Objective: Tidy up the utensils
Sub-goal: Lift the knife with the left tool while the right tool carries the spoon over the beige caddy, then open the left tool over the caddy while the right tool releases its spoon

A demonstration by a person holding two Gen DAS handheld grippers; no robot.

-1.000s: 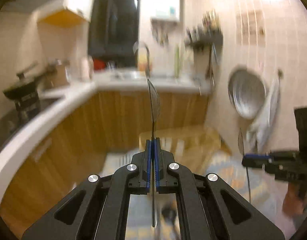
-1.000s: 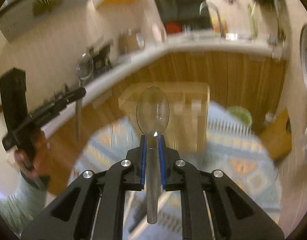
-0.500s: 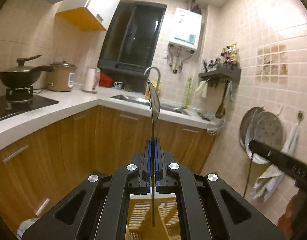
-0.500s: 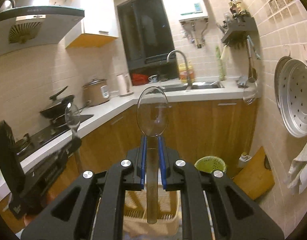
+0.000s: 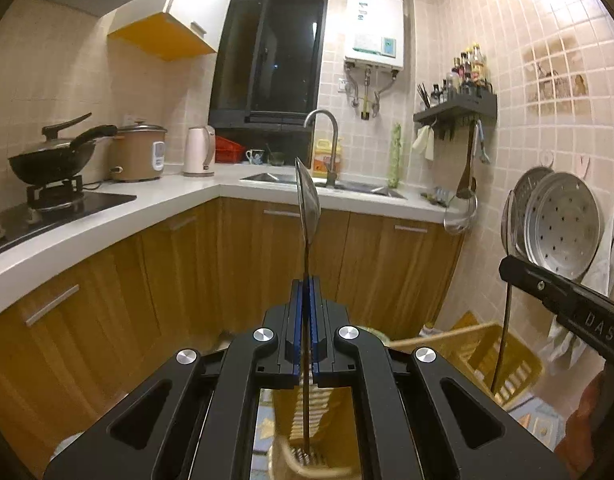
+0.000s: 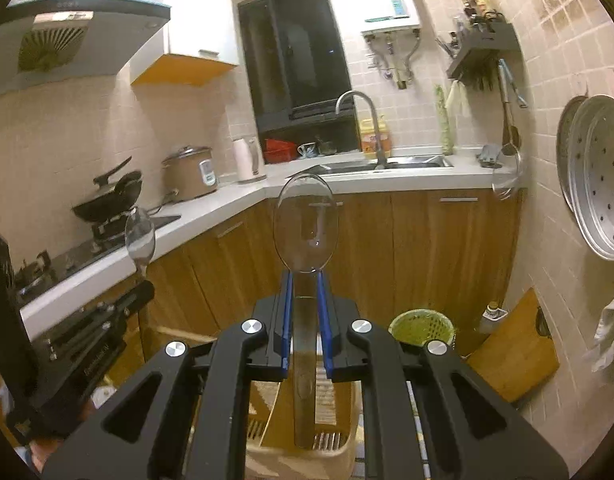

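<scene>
My left gripper (image 5: pixel 303 284) is shut on a clear plastic spoon (image 5: pixel 307 200), seen edge-on with its bowl pointing up. My right gripper (image 6: pixel 303 276) is shut on another clear plastic spoon (image 6: pixel 305 222), bowl facing the camera. Both are held in the air above a yellow slatted basket (image 5: pixel 503 364), which also shows in the right wrist view (image 6: pixel 303 452). The right gripper shows at the right of the left wrist view (image 5: pixel 563 300). The left gripper (image 6: pixel 139 292) and its spoon (image 6: pixel 139 236) show at the left of the right wrist view.
An L-shaped white counter (image 5: pixel 155 204) on wooden cabinets carries a wok (image 5: pixel 55 160), rice cooker (image 5: pixel 137 154), kettle (image 5: pixel 199 152) and sink with tap (image 5: pixel 327 140). A wall rack (image 5: pixel 455 108) holds utensils. Steamer trays (image 5: pixel 559 228) hang right. A green bin (image 6: pixel 421 326) stands below.
Both grippers have tilted up from the floor and basket to face the counter and wall. The views have steadied. Each spoon stays gripped.
</scene>
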